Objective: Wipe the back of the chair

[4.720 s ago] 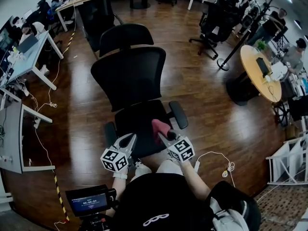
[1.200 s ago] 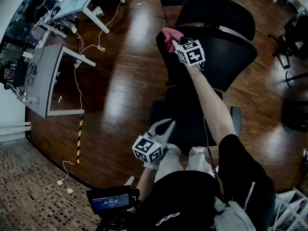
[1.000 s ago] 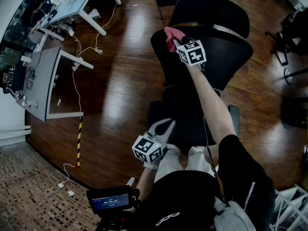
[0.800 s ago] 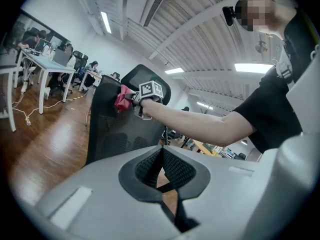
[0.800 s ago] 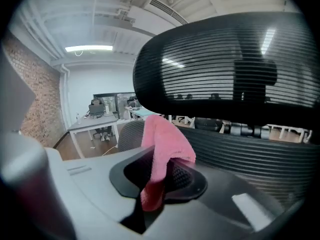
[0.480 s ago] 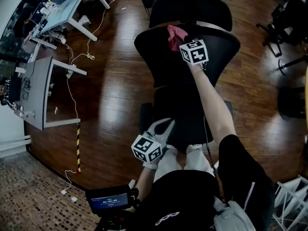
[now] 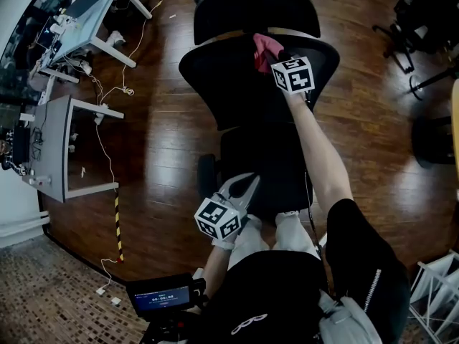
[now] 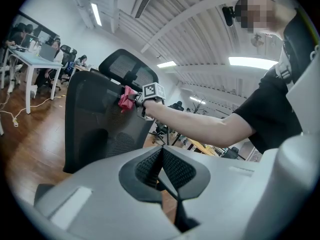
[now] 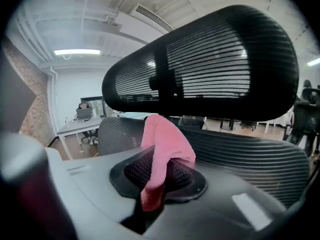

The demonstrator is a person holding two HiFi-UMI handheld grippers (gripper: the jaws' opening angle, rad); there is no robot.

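Once at backrest (image 7: 224, 77) edge — cloth (image 7: 264, 49) now central.

bright, even light from ceiling strips (image 8: 252, 61). glare streaks the floor (image 7: 161, 117) left of the right gripper (image 7: 271, 56). fisheye bending, dark corners; nearest foreground looks soft.

Cloth (image 7: 264, 49) in right gripper (image 7: 273, 57) at top of chair back (image 7: 222, 77), seemingly touching; left gripper (image 7: 242, 186) above seat (image 7: 264, 158).

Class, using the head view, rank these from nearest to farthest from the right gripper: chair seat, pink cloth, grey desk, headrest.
1. pink cloth, clamped in the right gripper
2. headrest, just beyond it
3. chair seat, below, toward the person
4. grey desk, far left
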